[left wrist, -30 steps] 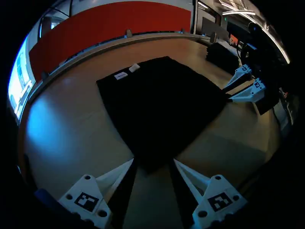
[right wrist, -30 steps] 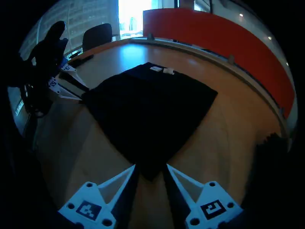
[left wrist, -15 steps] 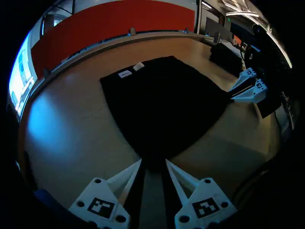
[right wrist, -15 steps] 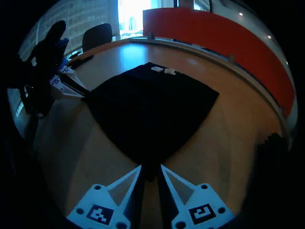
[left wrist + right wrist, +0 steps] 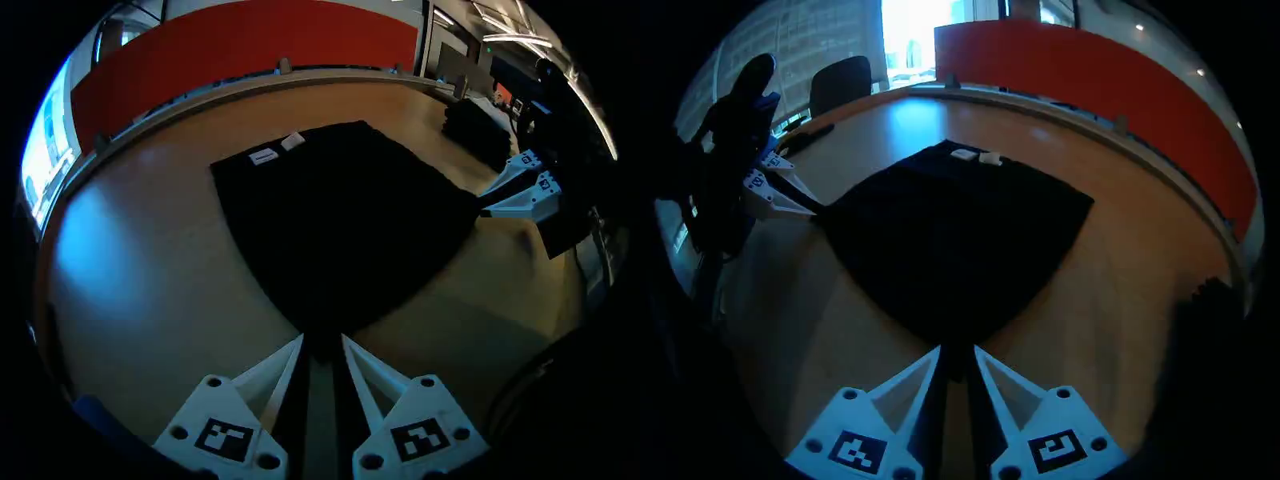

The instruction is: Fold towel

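Observation:
A black towel [image 5: 344,208] lies spread flat on the wooden table [image 5: 144,264], with two white labels near its far corner. My left gripper [image 5: 322,346] is shut on the towel's near corner. At the right of that view the right gripper [image 5: 482,206] pinches another corner. In the right gripper view the same towel [image 5: 952,232] reaches toward me, and my right gripper [image 5: 958,358] is shut on its near corner. The left gripper [image 5: 818,208], held by a gloved hand, grips the corner at the left.
A red partition [image 5: 240,48] runs along the table's far edge. A stack of dark folded cloth [image 5: 480,128] sits at the far right in the left gripper view. A black chair [image 5: 842,80] stands behind the table by a bright window.
Both grippers have closed from open onto the towel's near corners. The towel itself still lies flat.

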